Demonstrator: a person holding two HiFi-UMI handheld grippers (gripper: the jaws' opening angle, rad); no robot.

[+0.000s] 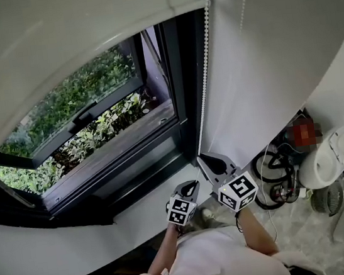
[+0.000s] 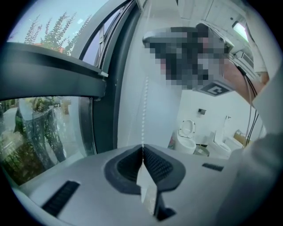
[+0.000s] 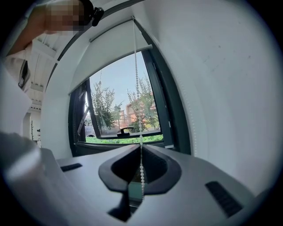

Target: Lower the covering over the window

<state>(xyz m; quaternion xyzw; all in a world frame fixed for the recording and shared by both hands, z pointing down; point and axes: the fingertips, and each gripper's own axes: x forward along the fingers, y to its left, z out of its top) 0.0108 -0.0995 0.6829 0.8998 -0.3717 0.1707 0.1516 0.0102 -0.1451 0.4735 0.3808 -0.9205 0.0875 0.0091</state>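
1. Two grippers are held up close together by the near right corner of the window (image 1: pixel 92 113). The left gripper (image 1: pixel 190 187) is set lower & nearer the person, the right gripper (image 1: pixel 208 160) higher & further right, both w/ tips aimed upward.
2. Bare forearms (image 1: pixel 256 233) are seen bent up from a white-clad torso, elbows kept in.
3. Left jaws are closed on the bead chain (image 2: pixel 143 110): one strand is pinched at the tips & is run straight up from there.
4. Right jaws are likewise clamped on the chain, which is passed down betw. them & is drawn taut up to the blind's top right end.
5. Blind (image 3: pixel 110 55), white, is drawn over the window's top part only; most of the glass is left bare, w/ greenery seen outside.
6. Toilet (image 1: pixel 330 156), lid raised, is stood on the floor at far right; what is in the bowl cannot be told. Black cables (image 1: pixel 278 179) are coiled just beside it.
7. Chain is hung just beside the right edge of the dark frame (image 1: pixel 186 81), betw. frame & white wall (image 1: pixel 262 57). Sash (image 1: pixel 84 119) is tilted open outward. Bare wall is left to the right of the chain, down to the floor items.
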